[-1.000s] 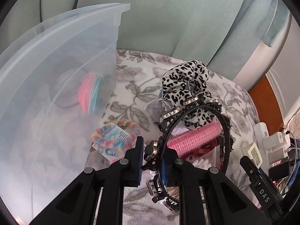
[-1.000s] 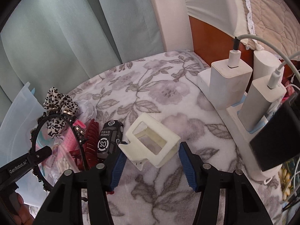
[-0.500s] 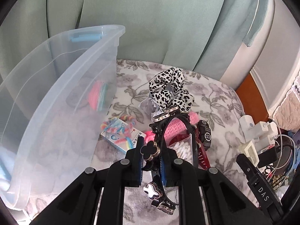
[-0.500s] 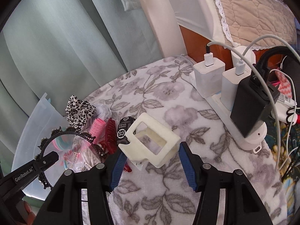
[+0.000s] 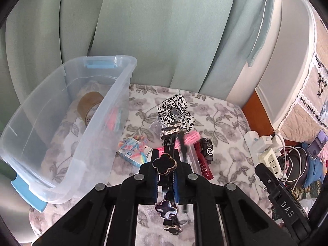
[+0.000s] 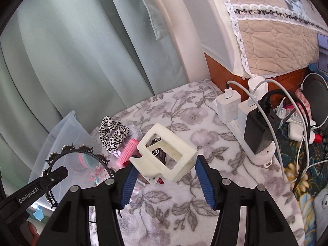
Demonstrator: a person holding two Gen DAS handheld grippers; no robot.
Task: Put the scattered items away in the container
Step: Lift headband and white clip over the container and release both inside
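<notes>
- Both grippers have risen since the earlier frames: the blanket (image 5: 221, 119) and its clutter now lie farther below, and more of the bin (image 5: 67, 123) shows.
- Left gripper (image 5: 165, 176): jaws have just been closing, now clenched on the black headband (image 5: 164, 163), which is lifted clear of the blanket (its clover charms sit above and below the pads).
- Right gripper (image 6: 164, 176): grasping a cream plastic frame (image 6: 164, 153) between the blue pads, held above the blanket.
- Bin: clear plastic, blue latches, at the left on the blanket; inside, a tape roll (image 5: 89, 106) and pink and teal bands (image 5: 113, 119).
- Scrunchie (image 5: 176, 112): leopard print, on the blanket right of the bin.
- Pink roller (image 5: 189, 138): just below the scrunchie, partly behind the headband.
- Red clip (image 5: 205, 166): beside the roller, toward the camera.
- Black tube (image 5: 208, 149): just right of the red clip (a round "SO" mark on it).
- Pastel hair-tie card (image 5: 135, 149): on the blanket next to the bin's near wall.
- Power strip (image 6: 246, 127): at the blanket's right edge, with white chargers and a black adapter plugged in, cables trailing.
- Green curtain (image 5: 143, 30): behind the blanket.
</notes>
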